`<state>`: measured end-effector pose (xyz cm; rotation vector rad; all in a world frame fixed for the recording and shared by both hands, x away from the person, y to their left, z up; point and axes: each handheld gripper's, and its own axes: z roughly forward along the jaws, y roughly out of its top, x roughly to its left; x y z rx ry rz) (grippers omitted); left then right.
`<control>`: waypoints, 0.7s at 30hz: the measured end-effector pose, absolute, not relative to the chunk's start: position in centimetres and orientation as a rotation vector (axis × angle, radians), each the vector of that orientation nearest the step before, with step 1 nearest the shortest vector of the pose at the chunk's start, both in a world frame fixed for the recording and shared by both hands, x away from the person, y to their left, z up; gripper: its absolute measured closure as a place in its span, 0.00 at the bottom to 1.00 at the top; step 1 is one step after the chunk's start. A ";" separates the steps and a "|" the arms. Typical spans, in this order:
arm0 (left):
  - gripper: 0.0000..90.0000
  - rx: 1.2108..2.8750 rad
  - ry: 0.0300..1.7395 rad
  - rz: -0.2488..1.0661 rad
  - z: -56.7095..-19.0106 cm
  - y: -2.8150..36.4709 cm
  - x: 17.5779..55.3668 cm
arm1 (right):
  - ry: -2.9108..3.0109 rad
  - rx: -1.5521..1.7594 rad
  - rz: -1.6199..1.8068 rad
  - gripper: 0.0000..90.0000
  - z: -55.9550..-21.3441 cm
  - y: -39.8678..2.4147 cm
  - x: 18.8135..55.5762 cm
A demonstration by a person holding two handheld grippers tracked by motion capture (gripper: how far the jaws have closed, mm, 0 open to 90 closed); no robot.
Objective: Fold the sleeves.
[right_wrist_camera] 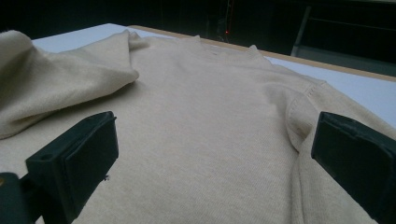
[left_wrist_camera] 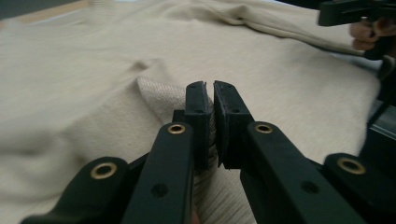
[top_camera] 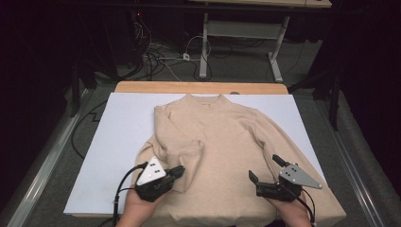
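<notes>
While the left hand-held gripper [top_camera: 176,171] is clenching its jaws on the ribbed cuff [left_wrist_camera: 161,95] of the sweater's sleeve [top_camera: 163,142], the person is carrying that sleeve across the front of the sweater [top_camera: 222,142], so the step in hand looks to me like folding the first sleeve inward. In the left gripper view the two black jaws are standing almost together with the knit pinched between them, and the cuff is sticking out just beyond the tips. From above, the sleeve is lying doubled over from the shoulder, its end reaching onto the chest panel.

The right hand-held gripper [top_camera: 266,171] is hanging released, its jaws standing wide apart and holding nothing, just above the lower right part of the sweater near the other sleeve [top_camera: 279,137], which is lying straight out along the side.

The sweater itself is lying flat and face up on the white sheet [top_camera: 123,123] covering the worktop [top_camera: 198,87], with its collar pointing away from the person and its hem hanging at the near edge.

As I am judging it, the next move is calling for the left hand-held gripper to lay the cuff down flat across the chest, keeping the fold straight, and then let go without dragging the knit. After that the right one is likely needing to close on the other cuff.
</notes>
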<state>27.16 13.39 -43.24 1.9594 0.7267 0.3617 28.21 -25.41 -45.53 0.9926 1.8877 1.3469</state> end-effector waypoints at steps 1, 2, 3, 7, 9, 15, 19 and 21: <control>0.92 1.968 0.710 0.348 -43.5 12.5 27.3 | 1.888 0.993 1.347 0.01 -45.5 -25.4 28.2; 0.92 1.975 0.692 0.325 -43.8 11.3 27.4 | 1.888 0.992 1.345 0.01 -45.5 -25.4 28.2; 0.92 1.982 0.671 0.307 -44.0 10.4 27.5 | 1.887 0.996 1.346 0.01 -45.5 -25.5 28.2; 0.92 2.039 0.575 0.229 -45.2 6.0 27.3 | 1.879 1.003 1.348 0.01 -45.6 -25.7 28.2; 0.92 2.050 0.551 0.208 -45.4 5.1 27.1 | 1.879 1.007 1.346 0.01 -45.6 -25.8 28.2; 0.91 2.074 0.453 0.131 -46.2 2.2 25.7 | 1.878 1.008 1.346 0.01 -45.5 -25.7 28.1; 0.84 2.052 0.459 0.101 -46.5 1.7 25.4 | 1.881 1.005 1.346 0.01 -45.6 -25.6 28.1; 0.67 2.005 0.472 0.103 -45.9 2.4 25.3 | 1.878 1.008 1.347 0.01 -45.6 -25.7 28.1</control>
